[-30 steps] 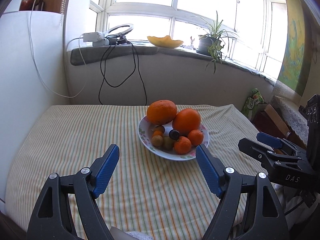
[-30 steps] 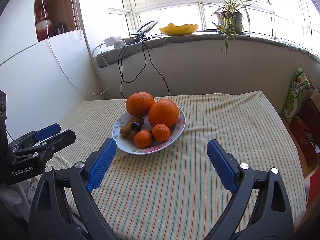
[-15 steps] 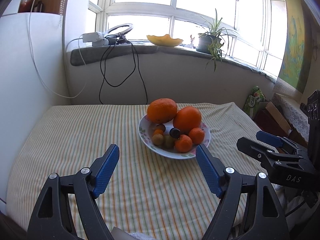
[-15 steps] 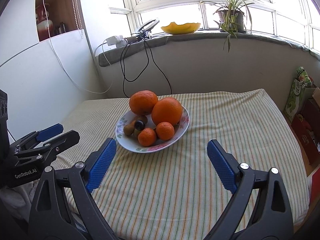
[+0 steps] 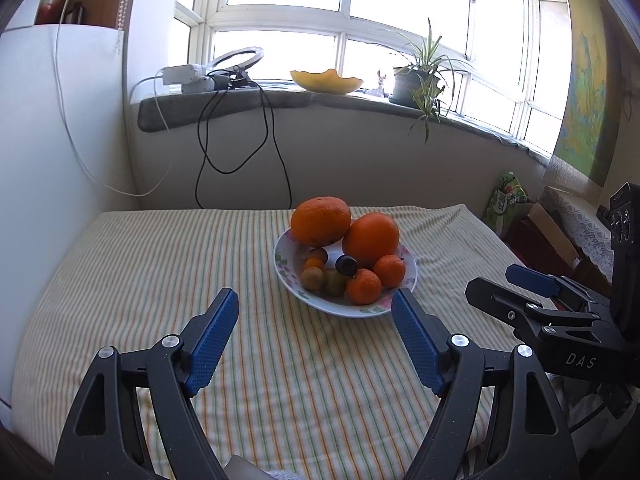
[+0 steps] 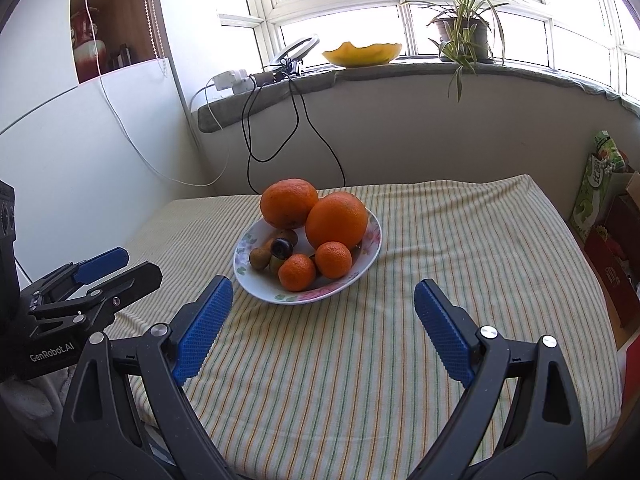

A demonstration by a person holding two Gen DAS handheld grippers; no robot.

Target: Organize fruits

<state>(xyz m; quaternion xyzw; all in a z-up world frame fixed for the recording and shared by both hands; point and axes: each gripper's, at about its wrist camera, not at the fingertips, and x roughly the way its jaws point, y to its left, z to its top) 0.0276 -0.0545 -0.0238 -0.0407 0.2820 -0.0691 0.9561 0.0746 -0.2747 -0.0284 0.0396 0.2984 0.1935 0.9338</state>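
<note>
A flowered white plate (image 5: 406, 282) (image 6: 370, 254) stands on the striped tablecloth. It holds two large oranges (image 5: 320, 221) (image 6: 336, 221), two small tangerines (image 5: 363, 286) (image 6: 297, 272), a dark plum (image 5: 346, 265) (image 6: 282, 247) and a few small brown-green fruits (image 5: 313, 278) (image 6: 259, 257). My left gripper (image 5: 315, 305) is open and empty, just short of the plate. My right gripper (image 6: 323, 291) is open and empty, near the plate's front rim. Each gripper shows at the edge of the other's view.
The striped tablecloth (image 5: 160, 264) (image 6: 480, 264) covers the table. A windowsill behind holds a yellow bowl (image 6: 362, 54), a potted plant (image 6: 464, 32), a ring light and a power strip with hanging cables (image 5: 236, 148). Boxes and a green packet (image 6: 600, 184) stand at the right.
Both grippers have shifted slightly; the plate sits a little further right in each view. Both stay open and empty. The fruit has not moved.
</note>
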